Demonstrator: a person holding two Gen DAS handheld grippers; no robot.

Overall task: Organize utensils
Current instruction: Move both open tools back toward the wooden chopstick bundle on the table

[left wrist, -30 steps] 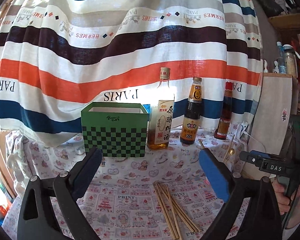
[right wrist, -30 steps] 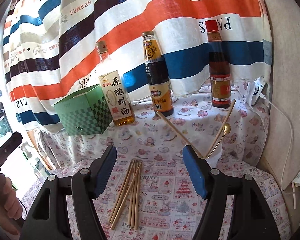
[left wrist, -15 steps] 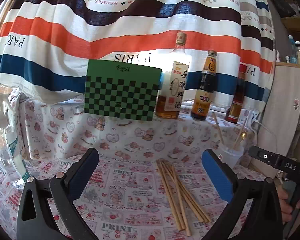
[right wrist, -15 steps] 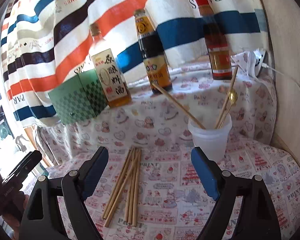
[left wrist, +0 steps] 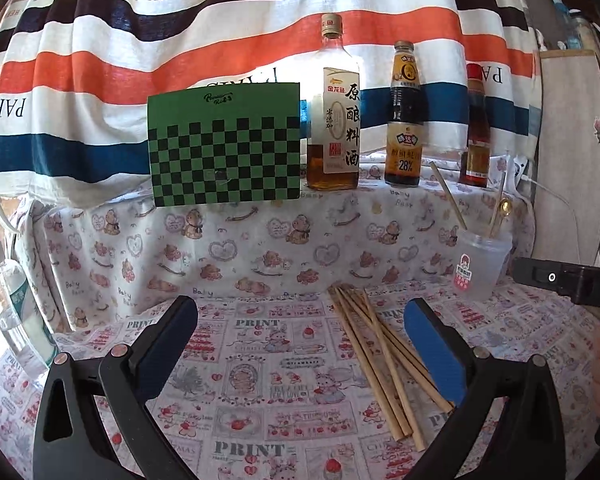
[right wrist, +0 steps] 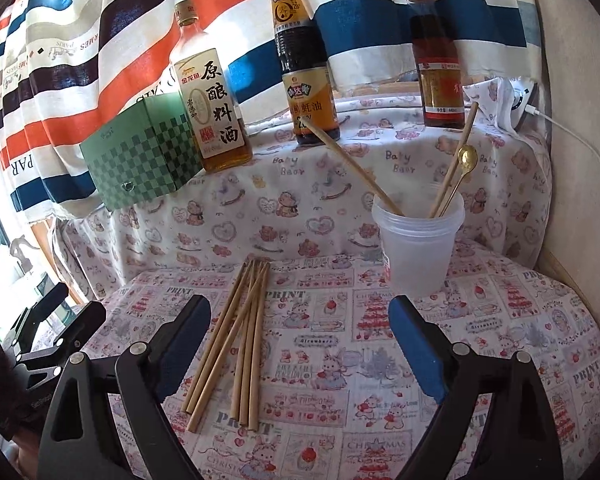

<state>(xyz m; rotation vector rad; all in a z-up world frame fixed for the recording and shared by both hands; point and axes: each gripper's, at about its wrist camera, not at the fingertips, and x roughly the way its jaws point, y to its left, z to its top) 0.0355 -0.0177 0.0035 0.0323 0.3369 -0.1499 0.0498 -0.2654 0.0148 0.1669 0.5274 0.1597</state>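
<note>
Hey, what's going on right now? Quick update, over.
Left gripper open, right gripper open, both empty. Loose chopsticks lying on tablecloth; cup holds two plus a spoon. Nothing blocking.

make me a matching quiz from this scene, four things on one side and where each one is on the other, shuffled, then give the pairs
Things
1. loose chopsticks
2. gold spoon
3. green checkered box
4. red-capped bottle

Places
A. on the raised ledge, left of the three bottles
B. lying flat on the printed cloth
C. standing in the plastic cup
D. rightmost of the three bottles on the ledge

Pairs: 1-B, 2-C, 3-A, 4-D
</note>
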